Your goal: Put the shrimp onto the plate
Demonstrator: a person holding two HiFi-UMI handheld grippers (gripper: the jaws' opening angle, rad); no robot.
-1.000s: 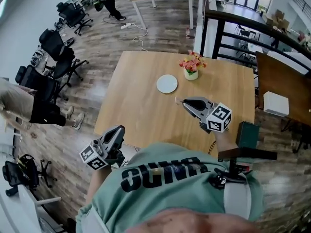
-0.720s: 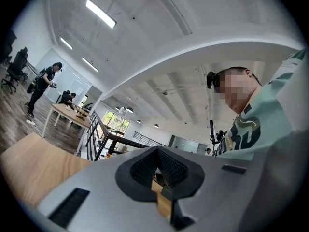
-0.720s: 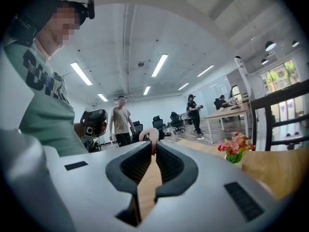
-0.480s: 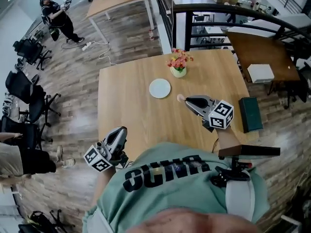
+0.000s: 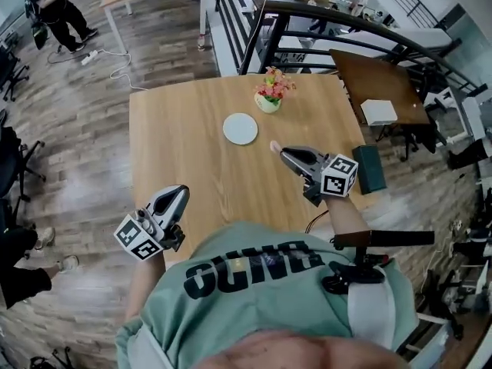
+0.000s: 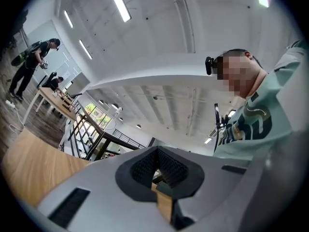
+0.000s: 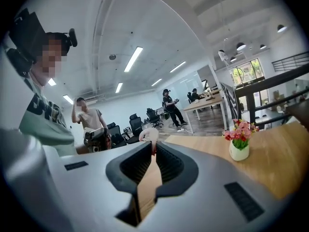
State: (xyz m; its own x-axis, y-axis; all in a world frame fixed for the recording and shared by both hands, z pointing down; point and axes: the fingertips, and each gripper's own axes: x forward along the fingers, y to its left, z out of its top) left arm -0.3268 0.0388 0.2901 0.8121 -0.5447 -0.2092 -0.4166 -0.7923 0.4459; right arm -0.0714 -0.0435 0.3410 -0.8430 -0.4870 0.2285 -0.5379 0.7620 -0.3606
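right tool (image 5: 283, 152): grips shrimp (image 5: 274, 145) (tips only, it seems) | plate (image 5: 241, 128): near

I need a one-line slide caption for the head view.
Right gripper holds the shrimp over the wooden table, just short of the white plate.

The shrimp (image 7: 147, 135) shows only as a pale lump past the tips of the right tongs (image 7: 153, 145) — the rest of it sits behind them, and from the head view it is too small to make out. The near edge of the desk (image 5: 184, 152) is hidden by the person's green shirt (image 5: 261, 279) — and the hand on the right tongs is covered by the marker cube (image 5: 338, 176).
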